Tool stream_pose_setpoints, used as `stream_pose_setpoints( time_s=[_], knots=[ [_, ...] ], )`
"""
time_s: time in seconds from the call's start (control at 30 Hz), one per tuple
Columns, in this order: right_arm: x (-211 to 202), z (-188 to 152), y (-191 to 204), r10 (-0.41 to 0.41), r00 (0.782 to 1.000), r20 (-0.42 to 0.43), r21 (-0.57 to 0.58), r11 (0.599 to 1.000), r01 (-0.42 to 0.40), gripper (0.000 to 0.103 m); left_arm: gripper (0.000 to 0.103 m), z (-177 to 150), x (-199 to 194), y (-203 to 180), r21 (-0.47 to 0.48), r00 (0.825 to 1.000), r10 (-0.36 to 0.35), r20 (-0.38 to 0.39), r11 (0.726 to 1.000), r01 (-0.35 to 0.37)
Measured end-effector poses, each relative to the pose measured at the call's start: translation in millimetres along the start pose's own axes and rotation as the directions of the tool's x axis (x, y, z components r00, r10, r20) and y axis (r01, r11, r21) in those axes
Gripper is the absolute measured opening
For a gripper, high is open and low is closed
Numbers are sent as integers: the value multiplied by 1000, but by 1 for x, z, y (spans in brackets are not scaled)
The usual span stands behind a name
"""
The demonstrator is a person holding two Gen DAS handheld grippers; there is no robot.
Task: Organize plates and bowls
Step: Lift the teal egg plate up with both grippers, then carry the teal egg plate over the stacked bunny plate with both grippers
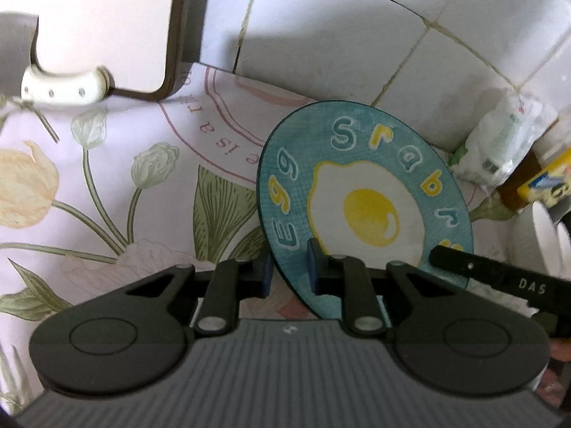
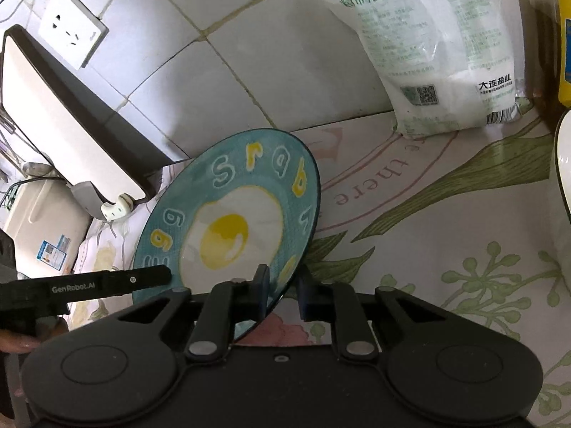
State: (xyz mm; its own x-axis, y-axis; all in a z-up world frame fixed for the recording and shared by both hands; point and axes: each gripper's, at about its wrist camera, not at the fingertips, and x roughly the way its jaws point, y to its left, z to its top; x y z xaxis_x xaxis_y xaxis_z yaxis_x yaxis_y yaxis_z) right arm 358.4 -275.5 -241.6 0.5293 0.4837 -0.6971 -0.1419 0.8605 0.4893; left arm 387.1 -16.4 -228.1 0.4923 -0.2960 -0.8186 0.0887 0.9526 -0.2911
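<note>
Left wrist view, plate: a teal plate point(image 1: 360, 199) with a fried-egg picture and the lettering "Egg", tilted up off the floral counter point(image 1: 107, 185), its face turned toward the camera, its long axis running from lower left to upper right, top edge toward the tiled wall point(image 1: 321, 35)
Left wrist view, left claw point(image 1: 289, 271): closed on the plate's lower left rim, one blue pad point(image 1: 266, 274) behind the rim and one in front
Left wrist view, other claw: a black finger point(image 1: 499, 278) of the right claw reaches the plate's lower right edge
Left wrist view, surroundings: a white appliance point(image 1: 107, 28) at upper left, a salt bag point(image 1: 499, 142) at right

Right wrist view, plate: the same plate point(image 2: 232, 221) stands tilted, egg side facing the camera, leaning back toward the wall, long axis from lower left to upper right
Right wrist view, right claw point(image 2: 282, 292): closed on the plate's lower right rim, pads on either side of the edge
Right wrist view, other claw: the left claw's black finger point(image 2: 107, 285) comes in from the left at the plate's lower edge
Right wrist view, surroundings: the salt bag point(image 2: 439, 46) leans on the wall well apart from the plate; a white bowl's rim point(image 2: 562, 171) at the right edge
</note>
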Motion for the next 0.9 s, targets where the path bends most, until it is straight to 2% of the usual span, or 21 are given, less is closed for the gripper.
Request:
stream_pose_setpoints(
  time_s=[0.13,0.3,0.57,0.9],
  knots=[
    [-12,-4,10,-21,1000,4,-28,999,21,21,19,-7,-20,-16,102,998,34,47,994,-39],
    [-41,-13,15,-4,1000,29,-32,999,5,21,19,-14,-55,-28,141,997,37,70,989,-46],
    [-111,-32,41,19,995,99,-82,997,-11,22,19,-24,-125,-45,146,996,11,91,989,-24],
    [-177,-62,66,32,994,106,-62,998,-26,22,19,-58,-198,-57,156,995,-21,97,988,6]
  ],
)
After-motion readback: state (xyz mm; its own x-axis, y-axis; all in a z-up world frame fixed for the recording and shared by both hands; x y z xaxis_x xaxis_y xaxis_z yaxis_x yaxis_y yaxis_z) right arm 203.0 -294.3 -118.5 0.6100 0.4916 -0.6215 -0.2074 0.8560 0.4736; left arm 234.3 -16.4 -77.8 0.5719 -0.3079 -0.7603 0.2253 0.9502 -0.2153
